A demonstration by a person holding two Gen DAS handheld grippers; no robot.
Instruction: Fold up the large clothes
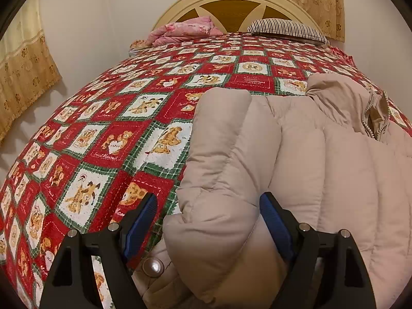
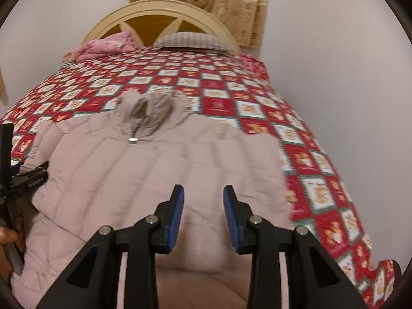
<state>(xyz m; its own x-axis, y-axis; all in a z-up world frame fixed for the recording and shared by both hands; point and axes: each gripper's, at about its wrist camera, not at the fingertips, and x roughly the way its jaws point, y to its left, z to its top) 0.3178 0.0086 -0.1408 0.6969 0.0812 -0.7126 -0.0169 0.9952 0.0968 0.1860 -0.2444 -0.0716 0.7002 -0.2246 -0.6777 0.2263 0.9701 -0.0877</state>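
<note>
On the far left a patterned curtain (image 1: 23, 77) hangs against the pale wall. The bed is covered by a red, white and green teddy-bear quilt (image 1: 108, 134), and that quilt fills the left half of my left camera's view.

My left tool (image 1: 207, 221) points down at the near left edge of the beige puffer jacket (image 1: 296, 154). Its blue pads (image 1: 144, 221) stand wide apart, with a thick folded sleeve (image 1: 221, 159) of the jacket bulging up between them. The right pad lies against the padding; the left pad looks clear of it, so I cannot tell whether I have a real hold on it. A metal snap (image 1: 153, 266) shows on the jacket's hem just below the left pad.

The jacket lies flat on the near part of the bed, its collar (image 2: 146, 113) and zipper pointing towards the cream headboard (image 2: 159, 15). Against the headboard sit a crumpled pink cloth (image 2: 105, 45) on the left and a striped pillow (image 2: 190, 41) on the right.

My right tool (image 2: 203, 206) hangs above the jacket's lower middle. Its jaws are partly apart, with nothing between them, and the padding lies below the tips. To the right, bare quilt runs to the bed's edge and the wall.
</note>
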